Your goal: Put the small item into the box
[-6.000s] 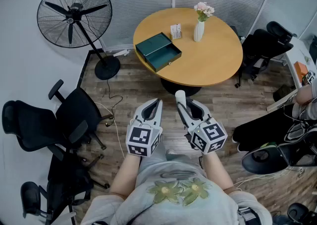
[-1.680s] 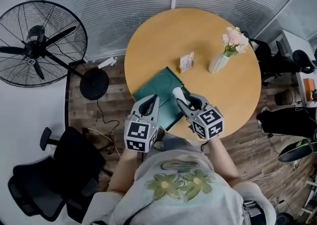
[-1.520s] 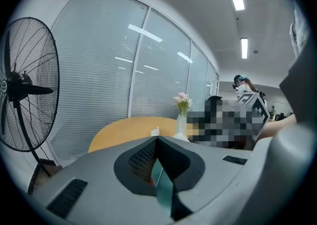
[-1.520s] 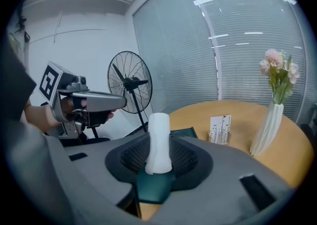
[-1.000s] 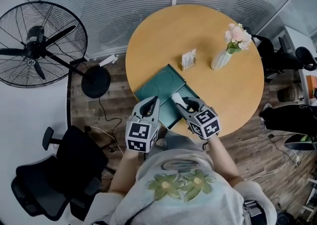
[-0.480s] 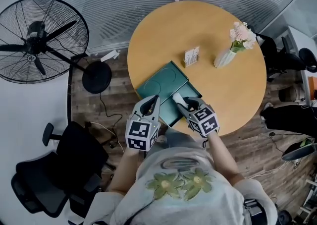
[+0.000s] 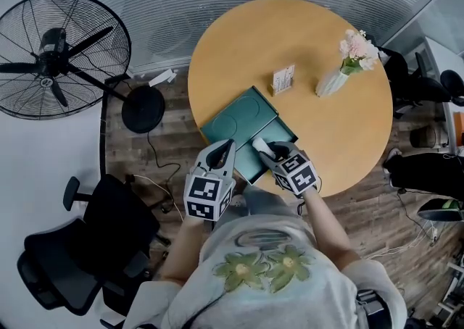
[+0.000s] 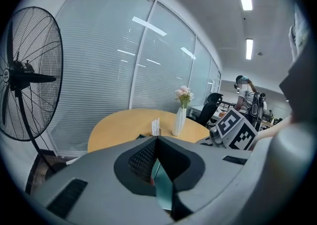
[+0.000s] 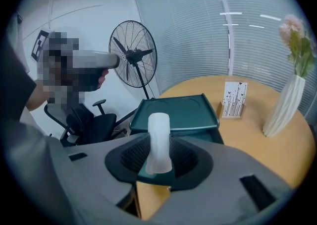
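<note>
Way over at 10 o'clock there's the floor fan (image 7: pixel 54 52), then the left gripper (image 7: pixel 220 153) hangs at the 7 o'clock edge of the round table (image 7: pixel 290 30) with its jaws pinched together on nothing. Just at its 3 o'clock, the right gripper (image 7: pixel 270 152) has its jaws clamped on the small item (image 9: pixel 159 140), a white tube poking up out of the pads, right over the near half of the open green box (image 7: pixel 243 114). Further right, the card holder (image 7: pixel 283 80) sits near the table's middle and the vase (image 7: pixel 333 82) of flowers is toward its 3 o'clock.
</note>
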A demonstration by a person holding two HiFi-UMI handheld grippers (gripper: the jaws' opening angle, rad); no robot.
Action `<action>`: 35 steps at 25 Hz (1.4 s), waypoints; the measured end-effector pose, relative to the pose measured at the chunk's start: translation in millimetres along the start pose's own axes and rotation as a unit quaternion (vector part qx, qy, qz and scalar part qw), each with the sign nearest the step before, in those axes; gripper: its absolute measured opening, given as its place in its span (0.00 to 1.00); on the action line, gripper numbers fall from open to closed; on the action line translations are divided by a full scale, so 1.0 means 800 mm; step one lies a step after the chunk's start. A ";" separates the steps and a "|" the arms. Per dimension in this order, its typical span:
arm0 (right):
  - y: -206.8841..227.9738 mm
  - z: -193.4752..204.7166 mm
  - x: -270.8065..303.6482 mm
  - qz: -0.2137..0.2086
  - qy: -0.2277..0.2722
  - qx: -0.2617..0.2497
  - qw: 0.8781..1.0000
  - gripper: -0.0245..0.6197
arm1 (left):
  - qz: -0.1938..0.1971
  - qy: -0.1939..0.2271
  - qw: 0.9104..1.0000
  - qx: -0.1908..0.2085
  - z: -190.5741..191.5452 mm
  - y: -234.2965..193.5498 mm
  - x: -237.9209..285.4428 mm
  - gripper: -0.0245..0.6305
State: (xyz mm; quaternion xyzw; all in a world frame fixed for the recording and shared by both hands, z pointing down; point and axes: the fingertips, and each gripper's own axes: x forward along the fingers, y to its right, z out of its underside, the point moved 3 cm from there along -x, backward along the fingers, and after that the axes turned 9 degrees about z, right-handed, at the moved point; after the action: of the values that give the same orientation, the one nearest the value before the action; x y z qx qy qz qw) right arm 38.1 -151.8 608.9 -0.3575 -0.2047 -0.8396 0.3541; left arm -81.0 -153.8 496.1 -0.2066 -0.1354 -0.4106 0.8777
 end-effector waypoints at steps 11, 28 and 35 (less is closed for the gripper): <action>0.004 0.022 0.028 -0.003 -0.035 -0.017 0.999 0.24 | 0.000 -0.010 1.000 -0.001 0.008 0.003 0.001 0.04; 0.006 0.035 0.070 -0.021 -0.093 -0.074 0.993 0.24 | -0.014 -0.016 1.000 -0.008 0.014 -0.016 -0.005 0.04; 0.007 0.043 0.086 -0.025 -0.118 -0.103 0.987 0.24 | -0.011 -0.020 1.000 -0.008 0.015 -0.019 -0.004 0.04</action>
State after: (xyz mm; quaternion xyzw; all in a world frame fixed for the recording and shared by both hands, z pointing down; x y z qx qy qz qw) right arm 23.7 -165.8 683.0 -0.4837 -0.1661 -0.8166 0.2676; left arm -96.0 -154.5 509.3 -0.2205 -0.1513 -0.4170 0.8687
